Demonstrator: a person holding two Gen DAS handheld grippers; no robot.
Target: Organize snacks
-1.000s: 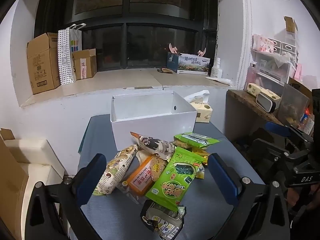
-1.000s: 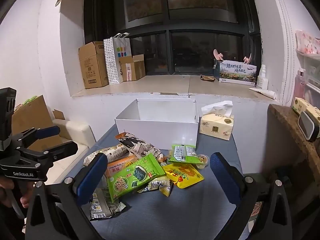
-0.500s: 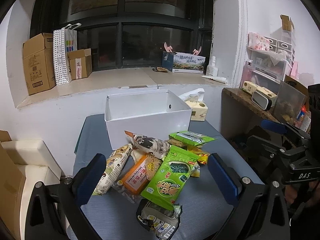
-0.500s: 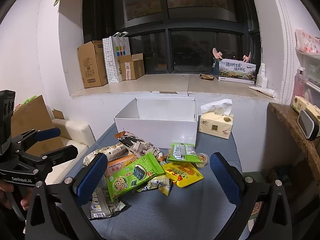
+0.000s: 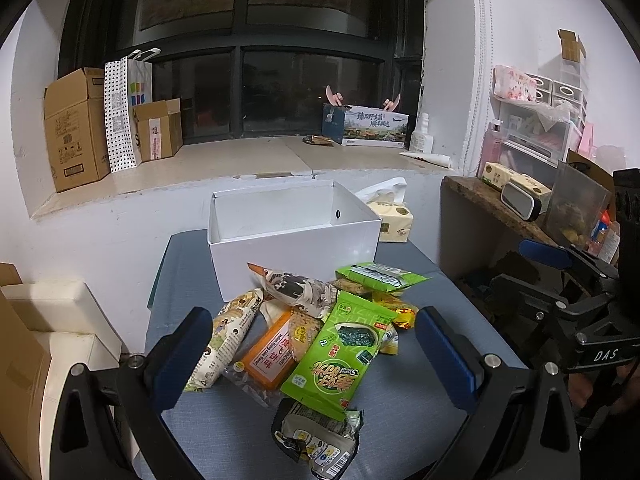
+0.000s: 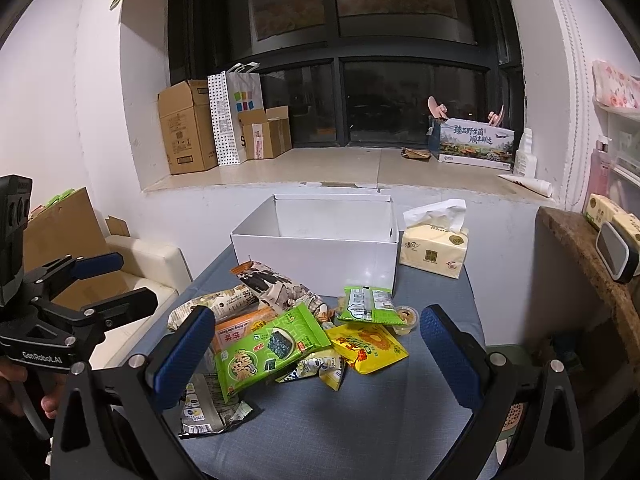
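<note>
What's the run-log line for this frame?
phase: pre-grasp | left gripper: open | right gripper: open | snacks: piled on table | white box: empty

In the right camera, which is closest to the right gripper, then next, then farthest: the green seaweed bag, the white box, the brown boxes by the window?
1. Green seaweed bag, just ahead of the right gripper.
2. White box, behind the snack pile.
3. Brown boxes, far left on the windowsill.

Both grippers are black metal frames with silver screws. The left gripper has blue ribbed pads. The right gripper matches it.
</note>
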